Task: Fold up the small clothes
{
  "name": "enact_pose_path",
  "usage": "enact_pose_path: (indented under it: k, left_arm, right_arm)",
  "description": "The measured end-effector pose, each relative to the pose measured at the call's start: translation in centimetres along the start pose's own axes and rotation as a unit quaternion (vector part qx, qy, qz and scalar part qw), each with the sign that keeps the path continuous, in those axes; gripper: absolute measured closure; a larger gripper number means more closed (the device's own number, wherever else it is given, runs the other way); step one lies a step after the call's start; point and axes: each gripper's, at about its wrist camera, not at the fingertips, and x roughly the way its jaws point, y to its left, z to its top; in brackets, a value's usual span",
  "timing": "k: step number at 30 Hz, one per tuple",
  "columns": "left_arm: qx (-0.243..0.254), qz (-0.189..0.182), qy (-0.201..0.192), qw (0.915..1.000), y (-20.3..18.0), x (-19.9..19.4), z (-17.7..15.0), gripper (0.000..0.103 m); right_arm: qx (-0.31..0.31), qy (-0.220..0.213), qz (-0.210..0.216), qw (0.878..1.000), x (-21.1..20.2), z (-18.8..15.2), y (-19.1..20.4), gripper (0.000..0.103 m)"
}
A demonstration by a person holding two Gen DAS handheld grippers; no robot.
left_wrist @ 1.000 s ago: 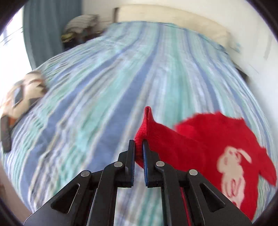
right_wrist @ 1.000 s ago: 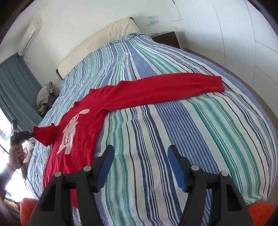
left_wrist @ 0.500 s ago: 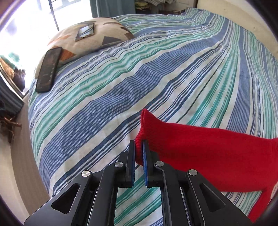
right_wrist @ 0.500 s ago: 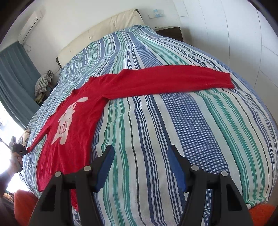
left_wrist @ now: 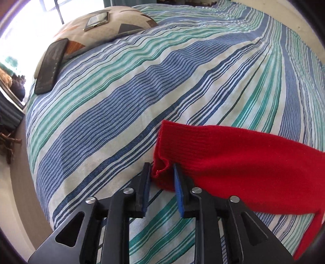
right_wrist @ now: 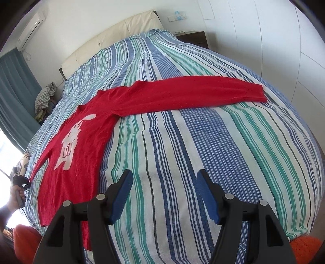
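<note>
A red sweater (right_wrist: 97, 113) with a white rabbit lies flat on the striped bed (right_wrist: 203, 142). One sleeve (right_wrist: 193, 91) stretches toward the right. The other sleeve (left_wrist: 233, 158) lies stretched toward the bed's left edge. My left gripper (left_wrist: 161, 165) hangs low over that sleeve's cuff (left_wrist: 162, 172). Its jaws are opening, and the slack cuff corner sits between the pads without being pinched. My right gripper (right_wrist: 165, 172) hovers over bare bedding near the hem. Its jaws are opening wider, with nothing between them. A hand (right_wrist: 15, 190) holding the left gripper shows at the far left.
A patterned cushion (left_wrist: 126, 26) at the bed's corner carries a phone (left_wrist: 97, 19), and a dark flat device (left_wrist: 50, 65) leans beside it. The bed edge drops off left of the cuff. A headboard (right_wrist: 113, 34) and a nightstand (right_wrist: 193, 38) stand at the far end.
The left gripper carried the cuff outward and down until the sleeve lay flat, then parted its jaws off the cuff. The right gripper stayed put and opened a little wider.
</note>
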Motion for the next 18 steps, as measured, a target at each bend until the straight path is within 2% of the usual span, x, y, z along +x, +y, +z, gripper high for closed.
enact_pose_path:
  k: [1, 2, 4, 6, 8, 10, 12, 15, 17, 18]
  left_arm:
    - [-0.004, -0.005, 0.0, 1.0, 0.6, -0.5, -0.3, 0.045]
    - [-0.007, -0.004, -0.002, 1.0, 1.1, -1.1, -0.6, 0.033]
    - [-0.015, -0.006, -0.009, 0.9998, 2.1, -2.7, -1.8, 0.032]
    - [-0.014, -0.031, -0.013, 0.9993, 2.3, -5.0, -3.7, 0.032]
    - [0.015, -0.071, -0.027, 0.997, 1.4, -8.0, -6.6, 0.032]
    - [0.067, -0.111, -0.045, 0.9906, -0.6, -11.1, -10.1, 0.032]
    - [0.127, -0.153, -0.056, 0.9785, -3.5, -13.7, -14.0, 0.032]
    - [0.219, -0.209, -0.053, 0.9515, -8.7, -16.1, -19.7, 0.032]
    - [0.281, -0.224, -0.046, 0.932, -12.1, -16.8, -23.2, 0.032]
    - [0.311, -0.22, -0.047, 0.9234, -13.5, -16.8, -25.1, 0.032]
  right_arm:
    - [0.006, -0.004, -0.003, 1.0, -0.2, 0.0, -0.2, 0.027]
    - [0.012, -0.01, -0.005, 1.0, -0.4, 0.1, -0.5, 0.024]
    - [0.023, -0.02, -0.01, 0.999, -0.9, 0.2, -0.9, 0.024]
    - [0.021, -0.026, -0.013, 0.999, -1.5, 0.2, -0.8, 0.024]
    - [-0.006, -0.024, -0.01, 1.0, -1.8, 0.1, 0.3, 0.023]
    - [-0.051, -0.013, 0.006, 0.999, -2.0, -0.3, 2.6, 0.023]
    - [-0.083, 0.007, 0.036, 0.996, -1.7, -1.1, 5.2, 0.023]
    - [-0.122, 0.043, 0.089, 0.988, -0.6, -2.5, 9.7, 0.024]
    - [-0.17, 0.049, 0.101, 0.979, 0.0, -3.4, 13.0, 0.024]
    - [-0.194, 0.055, 0.104, 0.974, 0.4, -4.0, 14.5, 0.024]
